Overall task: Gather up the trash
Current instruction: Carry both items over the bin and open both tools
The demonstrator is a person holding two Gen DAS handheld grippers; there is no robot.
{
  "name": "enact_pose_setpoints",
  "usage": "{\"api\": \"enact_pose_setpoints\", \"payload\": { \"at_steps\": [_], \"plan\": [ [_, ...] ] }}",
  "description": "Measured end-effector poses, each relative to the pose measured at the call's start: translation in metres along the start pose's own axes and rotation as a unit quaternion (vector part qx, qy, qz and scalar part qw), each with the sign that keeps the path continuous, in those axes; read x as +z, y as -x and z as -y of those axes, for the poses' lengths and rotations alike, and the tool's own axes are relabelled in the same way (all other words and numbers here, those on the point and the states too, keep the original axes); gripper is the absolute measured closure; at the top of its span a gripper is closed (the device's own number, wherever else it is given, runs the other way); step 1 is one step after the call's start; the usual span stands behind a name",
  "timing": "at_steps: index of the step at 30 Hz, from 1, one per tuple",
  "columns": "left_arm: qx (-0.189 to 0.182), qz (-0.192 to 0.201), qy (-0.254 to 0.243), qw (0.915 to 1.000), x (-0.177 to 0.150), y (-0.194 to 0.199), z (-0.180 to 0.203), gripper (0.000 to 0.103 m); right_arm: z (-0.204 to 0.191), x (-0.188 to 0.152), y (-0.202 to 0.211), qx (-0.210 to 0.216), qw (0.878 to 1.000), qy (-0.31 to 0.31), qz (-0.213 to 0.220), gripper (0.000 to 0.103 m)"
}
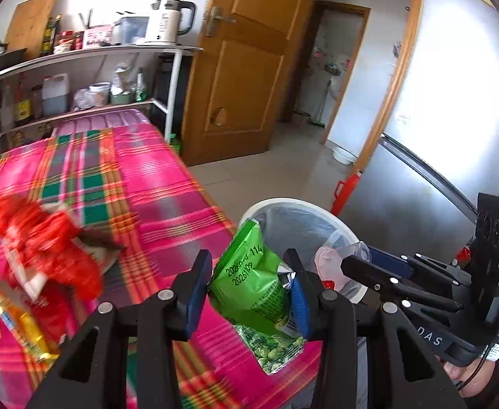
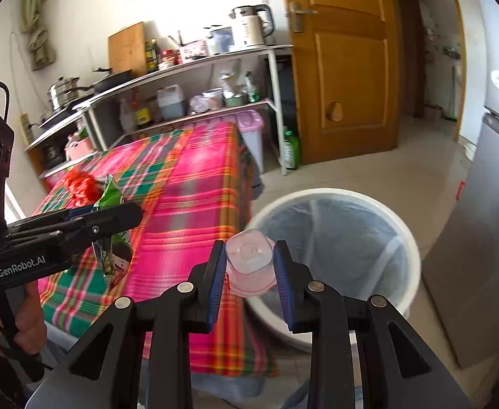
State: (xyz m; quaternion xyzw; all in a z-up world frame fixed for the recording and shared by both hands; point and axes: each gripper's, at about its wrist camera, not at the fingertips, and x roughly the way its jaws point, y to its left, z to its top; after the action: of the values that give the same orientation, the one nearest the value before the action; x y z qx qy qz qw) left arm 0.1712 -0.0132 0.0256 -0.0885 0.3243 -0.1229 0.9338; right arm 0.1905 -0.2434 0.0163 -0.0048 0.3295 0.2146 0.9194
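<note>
My left gripper (image 1: 249,279) is shut on a green snack bag (image 1: 252,293), held above the edge of the pink plaid table (image 1: 153,187), just left of the white lined trash bin (image 1: 283,204). My right gripper (image 2: 251,266) is shut on a clear plastic cup (image 2: 249,262), held at the table corner, close to the near-left rim of the trash bin (image 2: 338,192). The right gripper (image 1: 348,262) with the cup (image 1: 331,259) shows over the bin in the left wrist view. Seen from the right wrist, the left gripper (image 2: 126,214) holds the bag (image 2: 113,259) on the left.
Red wrappers (image 1: 44,238) and yellow packets (image 1: 20,323) lie on the table's left side. A shelf (image 2: 194,64) with a kettle, bottles and pots stands behind. A wooden door (image 2: 345,68) is open at the back. A grey fridge (image 2: 481,238) stands right of the bin.
</note>
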Motion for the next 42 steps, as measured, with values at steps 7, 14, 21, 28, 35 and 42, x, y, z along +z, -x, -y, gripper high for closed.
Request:
{"api": "enact_pose_setpoints", "payload": {
  "at_steps": [7, 14, 21, 28, 35, 42],
  "plan": [
    [-0.021, -0.012, -0.019, 0.9995, 0.011, -0.029, 0.026, 0.058, 0.036, -0.003, -0.005, -0.024, 0.999, -0.03, -0.005, 0.073],
    [-0.035, -0.029, -0.03, 0.9985, 0.016, -0.059, 0.044, 0.058, 0.058, -0.01, -0.015, -0.033, 0.998, -0.05, -0.018, 0.073],
    [-0.048, -0.054, -0.037, 0.9967, 0.014, -0.09, 0.053, 0.058, 0.076, -0.015, -0.029, -0.04, 0.996, -0.066, -0.036, 0.073],
    [-0.051, -0.081, -0.032, 0.9949, 0.01, -0.113, 0.055, 0.054, 0.085, -0.022, -0.045, -0.044, 0.994, -0.075, -0.06, 0.072],
    [-0.059, -0.092, -0.018, 0.9939, 0.007, -0.118, 0.053, 0.046, 0.084, -0.024, -0.048, -0.056, 0.994, -0.072, -0.063, 0.063],
    [-0.062, -0.08, -0.013, 0.9948, 0.009, -0.111, 0.048, 0.046, 0.082, -0.018, -0.037, -0.063, 0.994, -0.067, -0.052, 0.063]
  ]
}}
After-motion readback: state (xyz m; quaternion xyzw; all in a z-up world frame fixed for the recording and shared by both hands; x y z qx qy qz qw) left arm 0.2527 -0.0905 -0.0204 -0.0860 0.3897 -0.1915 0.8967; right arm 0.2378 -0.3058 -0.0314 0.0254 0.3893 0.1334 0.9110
